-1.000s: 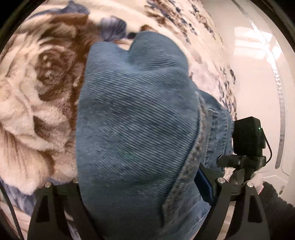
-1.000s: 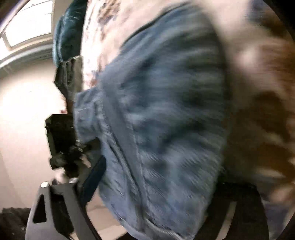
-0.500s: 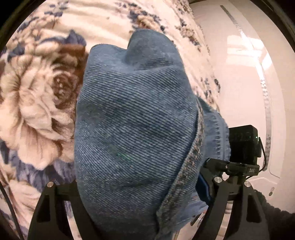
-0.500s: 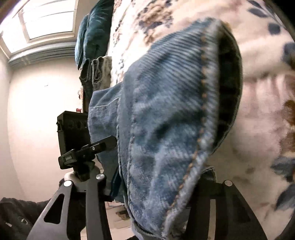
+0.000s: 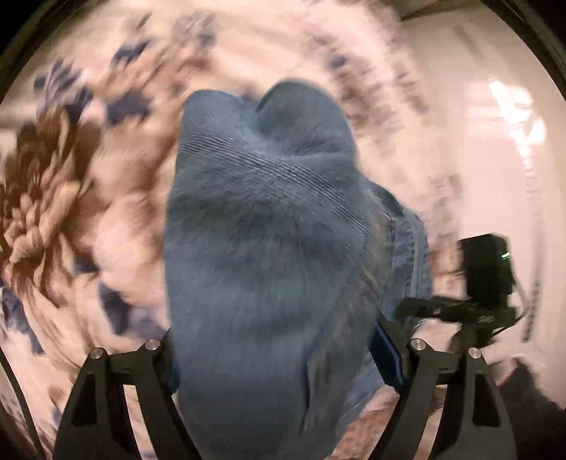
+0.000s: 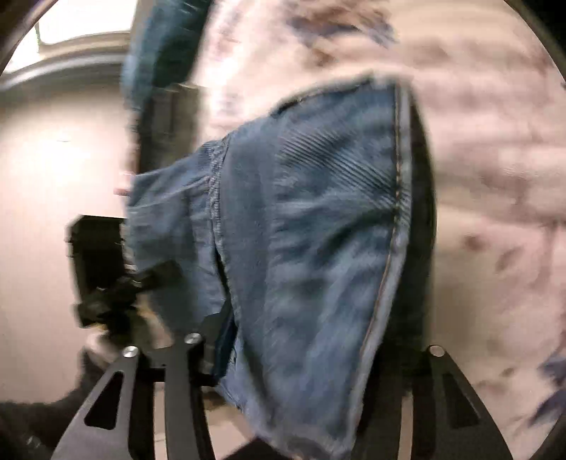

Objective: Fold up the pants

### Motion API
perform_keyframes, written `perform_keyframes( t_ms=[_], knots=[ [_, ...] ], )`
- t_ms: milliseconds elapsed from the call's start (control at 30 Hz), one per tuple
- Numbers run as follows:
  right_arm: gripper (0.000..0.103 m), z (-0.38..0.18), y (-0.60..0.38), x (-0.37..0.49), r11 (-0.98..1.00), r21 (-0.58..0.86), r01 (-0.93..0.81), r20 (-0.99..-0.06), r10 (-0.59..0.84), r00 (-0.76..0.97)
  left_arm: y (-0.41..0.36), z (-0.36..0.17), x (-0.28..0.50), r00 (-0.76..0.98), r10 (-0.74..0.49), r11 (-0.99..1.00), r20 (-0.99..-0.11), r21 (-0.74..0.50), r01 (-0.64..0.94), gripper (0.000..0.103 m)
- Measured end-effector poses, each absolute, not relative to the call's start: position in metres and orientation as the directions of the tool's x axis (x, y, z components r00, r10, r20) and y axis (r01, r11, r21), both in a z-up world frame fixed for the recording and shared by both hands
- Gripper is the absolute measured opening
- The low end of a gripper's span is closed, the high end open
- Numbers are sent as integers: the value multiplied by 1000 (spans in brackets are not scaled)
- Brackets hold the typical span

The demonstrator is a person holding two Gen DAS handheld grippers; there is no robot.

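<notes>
Blue denim pants fill the middle of the left wrist view, bunched between the fingers of my left gripper, which is shut on the cloth. In the right wrist view the pants hang as a fold with a stitched hem edge at the right, held in my right gripper, which is shut on them. Both grippers hold the pants lifted above a floral blanket. The other gripper shows at the right of the left wrist view and at the left of the right wrist view. Both views are motion-blurred.
The fleece blanket with brown and blue flowers covers the bed below. A pale wall lies to the right in the left view. A dark teal pillow or cloth and a window sit at the top left of the right view.
Both grippers have kept moving with the pants in their grip; the blanket pattern slides past below. The pants hang more spread out in the right wrist view.
</notes>
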State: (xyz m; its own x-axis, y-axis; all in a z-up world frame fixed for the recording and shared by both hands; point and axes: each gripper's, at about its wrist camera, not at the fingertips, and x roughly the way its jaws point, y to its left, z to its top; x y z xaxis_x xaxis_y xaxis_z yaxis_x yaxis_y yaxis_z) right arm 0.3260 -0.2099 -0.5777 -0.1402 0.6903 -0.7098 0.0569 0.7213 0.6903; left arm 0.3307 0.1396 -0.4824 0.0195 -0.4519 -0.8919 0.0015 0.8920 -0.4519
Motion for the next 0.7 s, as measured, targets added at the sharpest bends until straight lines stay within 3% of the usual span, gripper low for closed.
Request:
perform_keyframes(
  t_ms=[33, 67, 133, 200, 267, 400, 533, 600, 700],
  knots=[
    [60, -591, -213, 324, 746, 663, 68, -729, 663, -170, 140, -494, 332, 7, -428, 904, -904, -428, 18, 82],
    [61, -606, -220, 319, 696, 711, 101, -674, 715, -186, 143, -504, 333, 1, -431, 902, -902, -431, 29, 88],
    [72, -618, -233, 317, 608, 777, 165, -589, 794, -149, 150, -516, 336, -20, -474, 880, -880, -474, 14, 97],
    [95, -626, -242, 317, 470, 855, 221, -460, 883, -95, 152, -524, 339, -31, -491, 870, -871, -491, 27, 103],
    [101, -625, -243, 314, 391, 894, 220, -381, 920, -85, 152, -528, 343, -31, -505, 862, -863, -506, 39, 103],
    [103, -628, -248, 310, 310, 932, 190, -298, 950, -92, 148, -527, 331, 48, -544, 839, -838, -542, 52, 103],
    [100, -616, -252, 315, 396, 901, 175, -378, 917, -127, 160, -531, 327, -7, -577, 816, -817, -576, 45, 103],
    [92, -606, -266, 309, 457, 880, 133, -438, 887, -147, 160, -531, 329, -46, -576, 816, -817, -577, 39, 103],
    [85, -609, -285, 297, 472, 871, 134, -453, 878, -152, 155, -532, 332, -69, -555, 828, -829, -559, 57, 103]
  ],
)
